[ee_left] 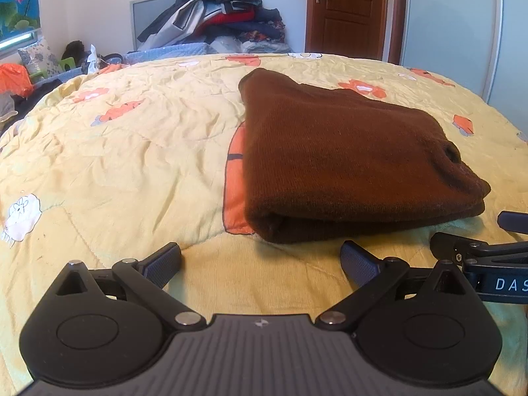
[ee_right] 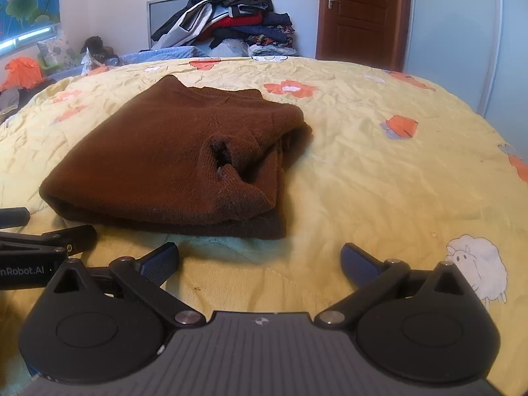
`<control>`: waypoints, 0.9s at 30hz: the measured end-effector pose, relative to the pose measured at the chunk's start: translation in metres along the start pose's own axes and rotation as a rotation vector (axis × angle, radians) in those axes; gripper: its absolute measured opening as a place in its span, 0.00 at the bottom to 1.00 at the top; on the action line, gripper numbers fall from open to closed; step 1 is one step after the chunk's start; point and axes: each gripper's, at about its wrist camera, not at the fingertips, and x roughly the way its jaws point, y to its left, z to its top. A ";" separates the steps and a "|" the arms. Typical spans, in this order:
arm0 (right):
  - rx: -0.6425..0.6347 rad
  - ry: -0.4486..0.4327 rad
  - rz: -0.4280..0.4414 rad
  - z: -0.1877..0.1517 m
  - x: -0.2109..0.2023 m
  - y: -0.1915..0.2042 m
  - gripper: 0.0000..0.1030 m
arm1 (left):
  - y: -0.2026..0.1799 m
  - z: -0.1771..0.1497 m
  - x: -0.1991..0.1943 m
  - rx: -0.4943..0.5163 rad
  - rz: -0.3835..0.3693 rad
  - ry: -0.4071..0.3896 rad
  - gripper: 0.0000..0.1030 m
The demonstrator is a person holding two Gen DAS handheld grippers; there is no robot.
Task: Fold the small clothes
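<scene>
A brown knitted sweater [ee_left: 346, 158] lies folded in a thick rectangle on the yellow flowered quilt [ee_left: 132, 151] of the bed. Its long axis runs from the near fold away toward the pile of clothes [ee_left: 217, 10] at the far wall, and its rounded folded edge faces the claws. A rumpled opening shows on the side toward the right claw [ee_right: 260, 260]. The left claw [ee_left: 260, 260] stands wide open just short of the sweater, nothing between its fingers. The right claw is also spread wide and empty, just beside the left one
</scene>
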 end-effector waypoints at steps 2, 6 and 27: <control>-0.003 0.001 -0.004 0.000 0.001 0.001 1.00 | 0.000 0.000 0.000 0.000 0.000 0.000 1.00; -0.001 0.001 -0.007 0.001 0.001 0.001 1.00 | -0.001 0.000 0.000 0.000 -0.001 -0.001 1.00; -0.002 0.000 -0.008 0.000 0.001 0.002 1.00 | -0.001 0.000 0.000 -0.002 -0.001 -0.001 1.00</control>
